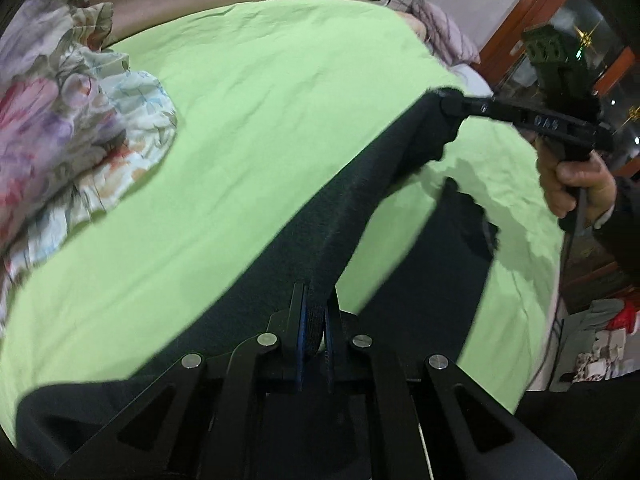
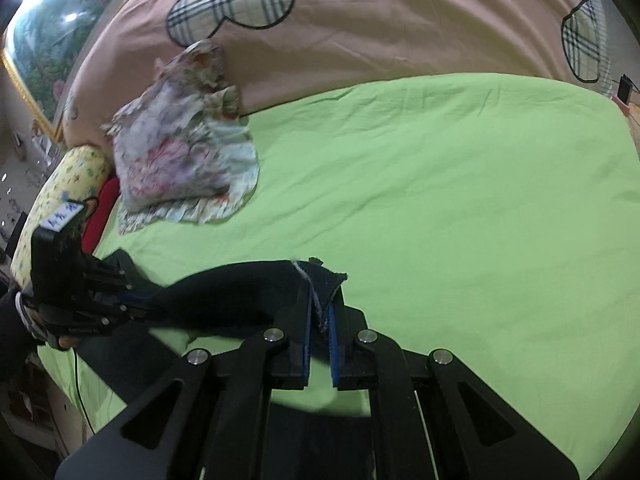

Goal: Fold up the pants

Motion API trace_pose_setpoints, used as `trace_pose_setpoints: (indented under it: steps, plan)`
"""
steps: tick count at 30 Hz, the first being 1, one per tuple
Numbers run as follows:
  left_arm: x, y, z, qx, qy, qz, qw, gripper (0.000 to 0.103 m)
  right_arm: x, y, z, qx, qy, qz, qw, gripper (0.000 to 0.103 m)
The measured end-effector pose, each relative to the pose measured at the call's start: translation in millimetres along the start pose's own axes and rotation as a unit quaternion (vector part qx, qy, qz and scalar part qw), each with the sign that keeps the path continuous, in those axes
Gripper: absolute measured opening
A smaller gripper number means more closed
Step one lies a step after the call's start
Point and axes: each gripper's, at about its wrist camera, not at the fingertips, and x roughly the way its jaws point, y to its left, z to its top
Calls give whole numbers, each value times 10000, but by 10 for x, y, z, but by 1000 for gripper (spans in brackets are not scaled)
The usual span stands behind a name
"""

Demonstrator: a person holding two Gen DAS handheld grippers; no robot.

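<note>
Spanning the lower half of both views: one pair of dark pants, held off the green bed sheet by two hand-held grippers.

Left wrist view, left to right.
- Floral bedding, crumpled, upper left of frame, well apart from the pants.
- Left gripper, bottom centre: fingers pressed together on a thick fold of the dark cloth.
- Pants: drawn as a taut band from bottom centre up to centre right, likely stretched so an edge runs straight before it is laid over.
- Right gripper, centre right: tips pinching the far end of the band, with a hand on its grip.

Right wrist view, left to right.
- Left gripper, lower left, biting the cloth.
- Floral bedding, upper left, resting partly against the pink quilt.
- Right gripper, bottom centre: fingers closed on a raw, frayed corner.

Not determinable: which end is waistband or hem; how many layers each pinch holds; whether the slack lower portion touches the sheet. Motion blur softens the cloth edges, and the gripper bodies cover the pants at the bottom of both frames.
</note>
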Motion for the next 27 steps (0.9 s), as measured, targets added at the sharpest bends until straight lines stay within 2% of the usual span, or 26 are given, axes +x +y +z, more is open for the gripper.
trace_pose_setpoints:
  steps: [3, 10, 14, 17, 22, 24, 25, 27]
  plan:
    - [-47, -118, -184, -44, -8, -127, 9999, 5, -110, -11, -233, -37, 51, 83, 9999, 8]
    - [88, -485, -572, -83, 149, -371, 9992, 5, -245, -46, -751, -2, 278, -40, 9996, 8]
    - [186, -577, -622, -180, 181, -390, 9989, 5, -339, -9, -874, -31, 272, -83, 9996, 8]
    - [110, -586, -659, -253, 96, -466, 9985, 5, -412, 23, -949, -138, 284, -171, 9994, 8]
    - [181, -640, -690, -228, 182, -453, 9985, 6, -355, -18, -1147, -76, 549, -367, 9978, 8]
    - [288, -603, -725, -310, 329, -410, 9981, 8, -214, -53, -1263, -40, 777, -564, 9954, 10]
    - [377, -598, -741, -382, 418, -357, 9978, 9, -173, -66, -1292, 15, 840, -597, 9947, 17]
    - [410, -585, -769, -530, 437, -279, 9972, 14, -173, -94, -1341, 269, 780, -646, 9945, 21]
